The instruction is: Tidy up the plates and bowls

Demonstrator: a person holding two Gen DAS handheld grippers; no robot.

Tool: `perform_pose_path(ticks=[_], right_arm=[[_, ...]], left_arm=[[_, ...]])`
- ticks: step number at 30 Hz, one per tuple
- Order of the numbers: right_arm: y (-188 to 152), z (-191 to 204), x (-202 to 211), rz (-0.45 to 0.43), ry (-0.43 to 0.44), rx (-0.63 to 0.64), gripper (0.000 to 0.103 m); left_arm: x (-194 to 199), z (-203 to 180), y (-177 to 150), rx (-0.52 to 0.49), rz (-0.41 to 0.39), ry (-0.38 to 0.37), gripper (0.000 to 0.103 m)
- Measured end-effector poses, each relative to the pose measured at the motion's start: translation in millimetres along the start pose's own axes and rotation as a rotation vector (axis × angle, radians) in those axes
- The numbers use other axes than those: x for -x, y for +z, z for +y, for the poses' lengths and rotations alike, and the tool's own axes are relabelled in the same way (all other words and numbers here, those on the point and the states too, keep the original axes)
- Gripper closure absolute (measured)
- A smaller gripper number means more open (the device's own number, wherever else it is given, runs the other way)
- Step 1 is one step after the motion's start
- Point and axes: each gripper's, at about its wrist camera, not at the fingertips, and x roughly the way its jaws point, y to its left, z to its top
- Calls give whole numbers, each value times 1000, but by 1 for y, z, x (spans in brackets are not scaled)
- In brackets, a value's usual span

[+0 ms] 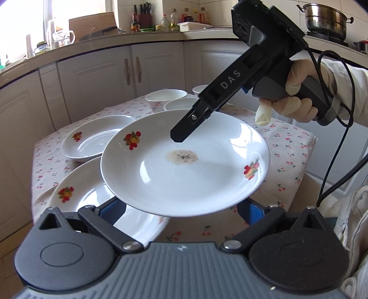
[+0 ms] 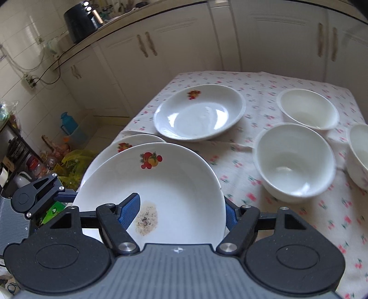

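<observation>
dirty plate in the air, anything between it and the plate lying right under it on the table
Nothing visible. The dirty plate, held by both hand-held grippers, hangs over the lower plate, whose visible part is bare. The other plate and bowls sit off to the side.

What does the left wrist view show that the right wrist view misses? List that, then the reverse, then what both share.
Left wrist only: the gloved hand on the right gripper's handle, and a steel pot on the stove.
Right wrist only: a black appliance on the counter and a teal jug on the floor.
Both: the stained plate clamped at its rim by the right gripper, two more fruit-print plates, white bowls and the cherry-print cloth.
</observation>
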Motion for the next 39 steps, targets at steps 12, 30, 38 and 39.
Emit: perform_pose_path(ticks=[12,30,38,39], right_arm=[[28,34,-48,52,24,56,25],[37,44,-61,86,-14,66,25],[39,47,-62,94,-38,66,25],[40,47,-62,93,-39,63,25]], left_arm=[[6,41,-20,65,24,35,1],[-7,61,-27,108,40,-7,1],[-12,69,-26,128,56,-32,1],[-13,70,-26,131,60,-37,1]])
